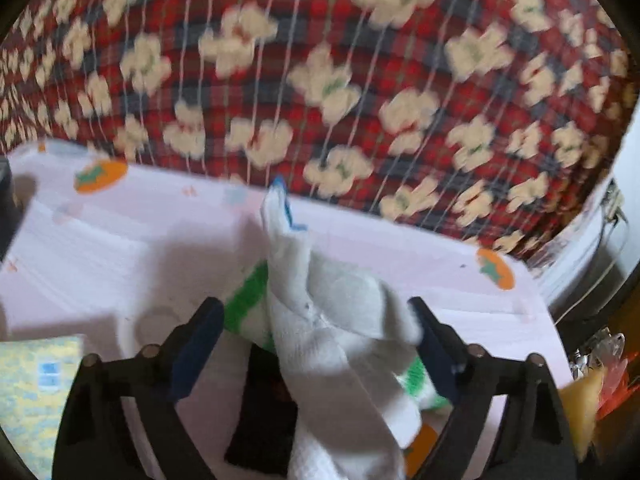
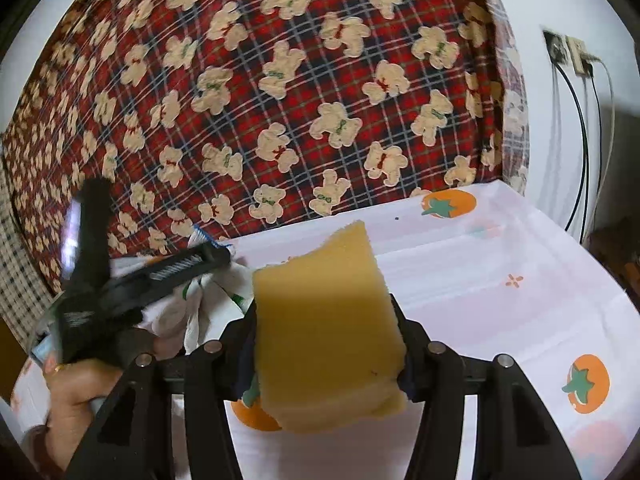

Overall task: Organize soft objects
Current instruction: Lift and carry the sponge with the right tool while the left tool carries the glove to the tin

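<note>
A white sock (image 1: 340,320) with a blue tip lies heaped on a green-and-white striped sock (image 1: 244,300), on the pink cloth (image 1: 100,240). My left gripper (image 1: 314,304) straddles the white sock with its jaws wide. The left pad stands clear of it and the right pad sits at its edge. A flat black piece (image 1: 264,412) lies under the sock, close to the camera. My right gripper (image 2: 322,304) is shut on a yellow sponge (image 2: 328,332), held above the cloth (image 2: 500,300). In the right wrist view the left gripper (image 2: 216,258) and the person's hand (image 2: 76,396) are at the left, over the socks (image 2: 200,308).
A red plaid blanket with cream bears (image 2: 280,80) rises behind the pink cloth. A yellow-and-blue patterned cloth (image 1: 36,392) lies at the lower left of the left wrist view. Cables and wall sockets (image 2: 576,80) are on the right wall. Clutter (image 1: 600,352) sits past the cloth's right edge.
</note>
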Demonstrator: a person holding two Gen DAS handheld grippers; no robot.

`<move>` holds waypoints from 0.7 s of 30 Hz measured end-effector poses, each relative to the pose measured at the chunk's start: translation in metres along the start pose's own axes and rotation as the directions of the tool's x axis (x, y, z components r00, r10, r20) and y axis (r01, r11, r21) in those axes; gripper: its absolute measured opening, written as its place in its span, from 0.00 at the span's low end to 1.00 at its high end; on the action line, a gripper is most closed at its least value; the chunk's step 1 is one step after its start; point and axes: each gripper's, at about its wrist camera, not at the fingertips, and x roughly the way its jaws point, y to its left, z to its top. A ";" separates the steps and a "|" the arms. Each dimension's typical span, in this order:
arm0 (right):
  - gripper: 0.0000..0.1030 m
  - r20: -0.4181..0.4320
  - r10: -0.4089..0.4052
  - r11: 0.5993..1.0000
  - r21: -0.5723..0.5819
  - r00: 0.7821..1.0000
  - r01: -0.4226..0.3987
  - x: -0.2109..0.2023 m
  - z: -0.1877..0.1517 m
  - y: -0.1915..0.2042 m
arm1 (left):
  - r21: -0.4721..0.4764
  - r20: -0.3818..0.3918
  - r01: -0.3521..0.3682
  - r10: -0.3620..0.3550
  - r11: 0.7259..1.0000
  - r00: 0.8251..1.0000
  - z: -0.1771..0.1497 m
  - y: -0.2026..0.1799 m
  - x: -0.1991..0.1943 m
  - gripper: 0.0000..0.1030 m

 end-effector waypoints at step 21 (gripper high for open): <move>0.56 0.043 0.016 0.995 0.103 0.999 -0.021 -0.006 0.004 -0.021 | 0.038 0.223 0.227 -0.230 0.973 0.947 0.009 0.031 -0.071 0.24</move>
